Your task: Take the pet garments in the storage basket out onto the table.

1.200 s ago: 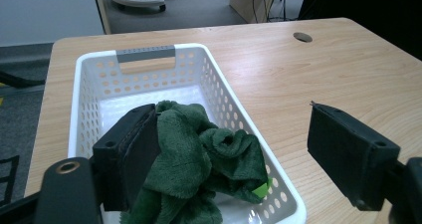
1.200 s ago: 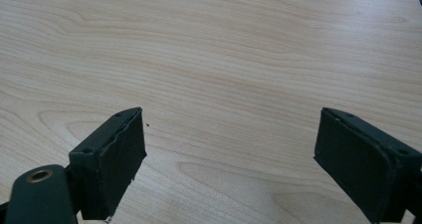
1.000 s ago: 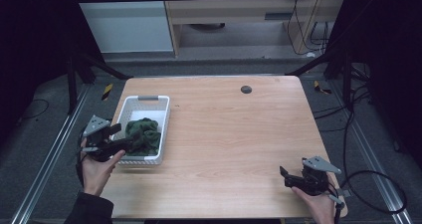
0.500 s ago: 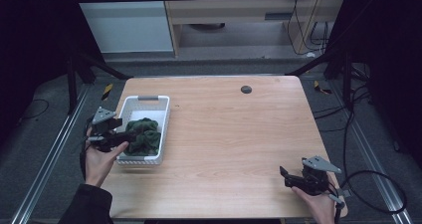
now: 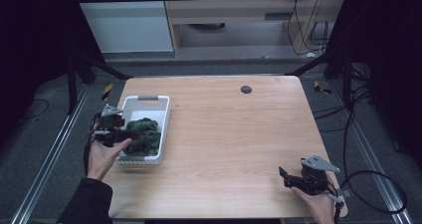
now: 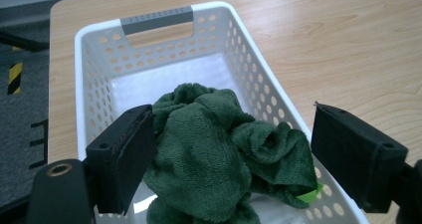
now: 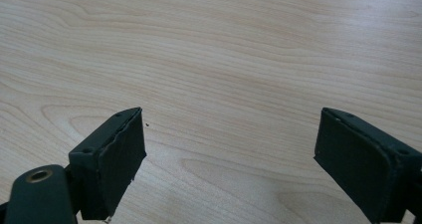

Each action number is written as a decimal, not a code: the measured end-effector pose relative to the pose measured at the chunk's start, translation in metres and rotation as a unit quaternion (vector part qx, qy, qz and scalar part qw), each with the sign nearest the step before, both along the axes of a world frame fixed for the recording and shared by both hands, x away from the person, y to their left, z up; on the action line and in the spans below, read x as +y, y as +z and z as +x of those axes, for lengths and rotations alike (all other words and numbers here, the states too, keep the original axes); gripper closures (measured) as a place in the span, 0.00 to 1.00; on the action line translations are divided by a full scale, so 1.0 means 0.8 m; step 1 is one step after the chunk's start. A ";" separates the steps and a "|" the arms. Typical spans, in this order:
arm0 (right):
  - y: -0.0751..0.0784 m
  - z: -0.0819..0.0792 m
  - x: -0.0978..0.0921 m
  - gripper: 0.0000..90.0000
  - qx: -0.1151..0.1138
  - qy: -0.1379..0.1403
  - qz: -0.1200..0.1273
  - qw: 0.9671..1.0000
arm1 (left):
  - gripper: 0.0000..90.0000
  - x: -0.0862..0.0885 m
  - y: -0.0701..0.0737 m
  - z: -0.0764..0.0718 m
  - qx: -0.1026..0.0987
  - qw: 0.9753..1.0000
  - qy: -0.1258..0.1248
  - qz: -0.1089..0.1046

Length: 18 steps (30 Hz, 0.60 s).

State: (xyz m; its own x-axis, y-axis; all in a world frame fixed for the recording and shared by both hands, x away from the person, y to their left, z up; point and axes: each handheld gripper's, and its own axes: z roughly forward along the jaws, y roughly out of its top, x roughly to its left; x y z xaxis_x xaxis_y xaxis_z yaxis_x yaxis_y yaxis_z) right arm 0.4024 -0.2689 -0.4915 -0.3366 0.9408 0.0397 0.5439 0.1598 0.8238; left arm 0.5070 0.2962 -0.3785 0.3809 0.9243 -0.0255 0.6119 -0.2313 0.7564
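A crumpled dark green towel (image 5: 143, 135) (image 6: 219, 159) lies in a white perforated basket (image 5: 161, 115) (image 6: 249, 59) at the table's left side. My left gripper (image 5: 129, 133) (image 6: 234, 159) hangs open over the basket's near-left part, its jaws spread on either side of the towel and nothing clamped between them. My right gripper (image 5: 284, 176) (image 7: 231, 164) rests near the table's front right corner, open, its jaws wide apart above bare wood.
The wooden table (image 5: 239, 134) has a small dark round grommet (image 5: 246, 89) near its far edge. Dark frame posts and cables stand around the table, and a cabinet sits beyond it. Black-and-yellow tape marks lie on the floor at both sides.
My left gripper has moved forward and to the right, from beside the basket's left wall to over the towel. The right gripper has stayed put.
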 end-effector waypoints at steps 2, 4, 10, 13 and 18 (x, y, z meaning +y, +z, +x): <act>0.000 0.000 0.000 0.14 0.000 0.001 0.001 1.000 | 0.18 0.000 -0.001 0.003 0.004 1.000 0.001 0.002; 0.000 0.000 0.000 0.14 0.002 0.001 0.001 1.000 | 0.18 -0.001 -0.003 0.006 0.008 1.000 0.000 0.004; -0.001 0.001 0.000 0.13 0.002 0.005 -0.002 1.000 | 0.15 -0.003 -0.007 0.015 0.025 1.000 -0.001 0.017; -0.002 0.002 0.000 0.13 0.002 0.006 -0.003 1.000 | 0.15 -0.004 -0.009 0.018 0.033 0.999 -0.003 0.020; -0.002 0.002 0.000 0.13 0.003 0.006 -0.002 1.000 | 0.13 -0.007 -0.013 0.023 0.043 0.999 -0.004 0.029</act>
State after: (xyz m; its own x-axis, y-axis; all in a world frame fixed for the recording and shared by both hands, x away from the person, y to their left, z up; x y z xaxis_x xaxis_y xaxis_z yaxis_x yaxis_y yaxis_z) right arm 0.4042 -0.2692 -0.4931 -0.3481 0.9367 0.0375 0.5470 0.1705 0.8196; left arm 0.5257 0.2904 -0.3889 0.3875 0.9218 -0.0058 0.6722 -0.2783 0.6860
